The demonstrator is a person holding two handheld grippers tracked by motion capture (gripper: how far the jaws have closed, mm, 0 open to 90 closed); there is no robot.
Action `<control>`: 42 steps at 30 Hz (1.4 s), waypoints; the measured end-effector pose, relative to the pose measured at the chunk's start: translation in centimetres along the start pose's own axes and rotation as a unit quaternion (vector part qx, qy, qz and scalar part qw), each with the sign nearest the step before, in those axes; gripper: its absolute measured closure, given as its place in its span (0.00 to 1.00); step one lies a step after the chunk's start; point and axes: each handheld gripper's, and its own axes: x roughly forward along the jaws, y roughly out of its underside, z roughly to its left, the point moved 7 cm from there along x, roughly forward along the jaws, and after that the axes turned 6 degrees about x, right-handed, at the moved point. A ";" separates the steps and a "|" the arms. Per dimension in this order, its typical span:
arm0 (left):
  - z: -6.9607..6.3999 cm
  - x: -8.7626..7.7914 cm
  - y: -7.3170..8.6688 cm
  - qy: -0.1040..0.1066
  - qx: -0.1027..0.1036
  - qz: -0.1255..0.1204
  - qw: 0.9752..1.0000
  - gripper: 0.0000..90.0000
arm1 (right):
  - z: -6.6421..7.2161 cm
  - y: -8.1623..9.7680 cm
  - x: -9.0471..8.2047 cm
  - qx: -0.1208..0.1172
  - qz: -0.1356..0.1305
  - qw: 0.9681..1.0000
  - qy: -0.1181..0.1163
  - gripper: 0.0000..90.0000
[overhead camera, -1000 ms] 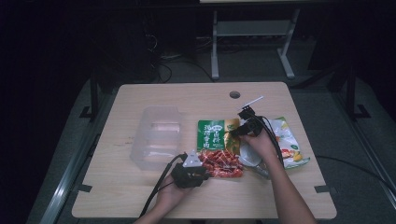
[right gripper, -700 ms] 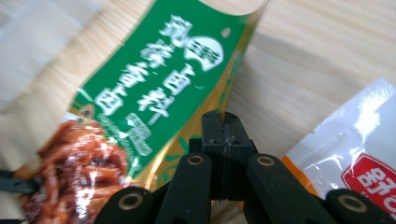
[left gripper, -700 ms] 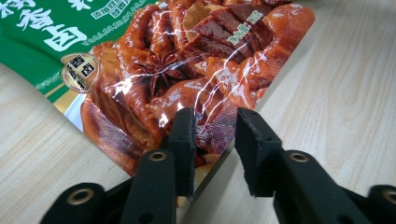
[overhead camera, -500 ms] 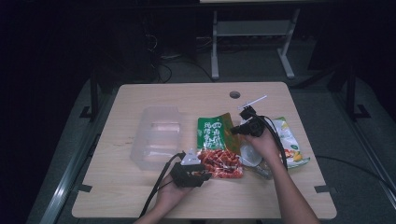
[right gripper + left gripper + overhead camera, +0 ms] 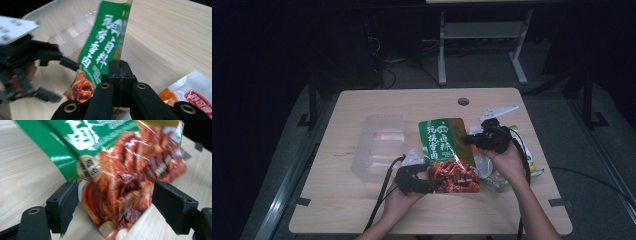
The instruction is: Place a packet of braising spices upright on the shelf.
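Right gripper [image 5: 469, 140] clamps the green snack pouch [image 5: 443, 141] by its edge. Left gripper [image 5: 115, 206], jaws just opened wide, straddles the pouch's lower end without contact.

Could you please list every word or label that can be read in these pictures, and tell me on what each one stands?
"舒可": white on the red label of the white packet, cut off at the picture's edge; reading uncertain.
Green packet: large white Chinese characters, too blurred to read.
Round badge on it: blurred.
Grey plate: small marks, unreadable.
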 end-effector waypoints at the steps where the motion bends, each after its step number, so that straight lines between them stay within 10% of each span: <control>1: 0.1 0.1 0.0 0.000 -0.007 0.003 1.000 0.23 | 0.1 0.2 -0.2 -0.005 -0.006 1.000 -0.004 1.00; 9: 0.3 1.0 0.0 0.025 -0.034 0.017 0.999 0.26 | 0.3 1.4 -2.1 -0.012 -0.031 0.999 -0.028 1.00; 16: -0.2 1.2 -0.8 0.082 -0.029 -0.008 0.996 0.77 | 0.7 1.8 -2.3 -0.016 -0.030 0.999 -0.040 1.00; 28: -0.7 0.8 -0.5 0.040 0.045 0.002 0.998 0.95 | -1.2 3.6 -1.2 0.006 -0.001 0.999 -0.051 0.85; 34: -0.7 0.7 0.1 0.030 0.056 0.008 0.998 0.96 | -1.9 4.2 1.2 0.031 0.045 0.996 -0.070 0.65; 42: -0.7 0.2 0.4 0.022 0.060 0.001 0.998 0.98 | -1.8 4.6 3.6 0.040 0.087 0.992 -0.081 0.68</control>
